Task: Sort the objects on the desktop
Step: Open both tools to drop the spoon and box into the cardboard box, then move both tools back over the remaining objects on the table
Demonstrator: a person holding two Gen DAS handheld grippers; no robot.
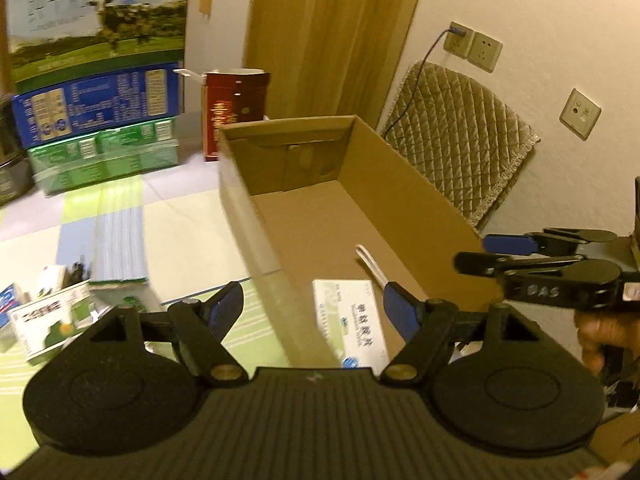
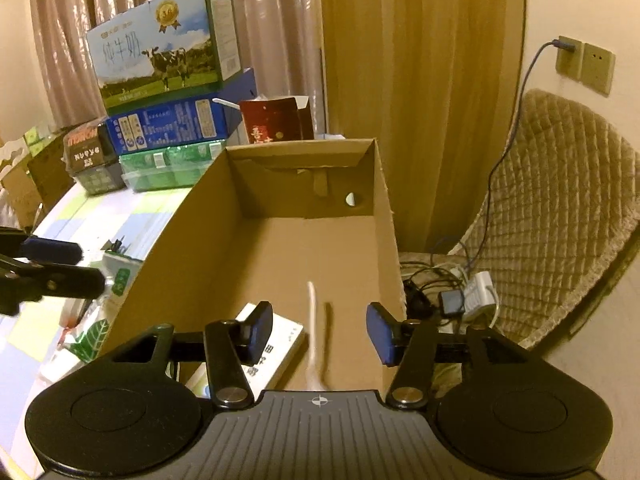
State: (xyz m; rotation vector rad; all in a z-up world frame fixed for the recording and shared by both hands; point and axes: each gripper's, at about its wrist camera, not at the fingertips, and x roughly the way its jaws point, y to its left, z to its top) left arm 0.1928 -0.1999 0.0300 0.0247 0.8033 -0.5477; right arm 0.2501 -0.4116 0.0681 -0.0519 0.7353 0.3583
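Two things are seen on the floor of the open cardboard box [image 2: 280,248]: a white medicine packet [image 1: 352,320] and a white spoon [image 2: 314,332]. Both the left gripper [image 1: 314,308] and right gripper [image 2: 320,330] are held with fingers apart, nothing gripped, over the box's near end.

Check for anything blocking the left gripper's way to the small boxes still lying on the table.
Nothing visible blocks it. The left gripper is open above the cardboard box's left wall; the small boxes lie left of that wall on the table.
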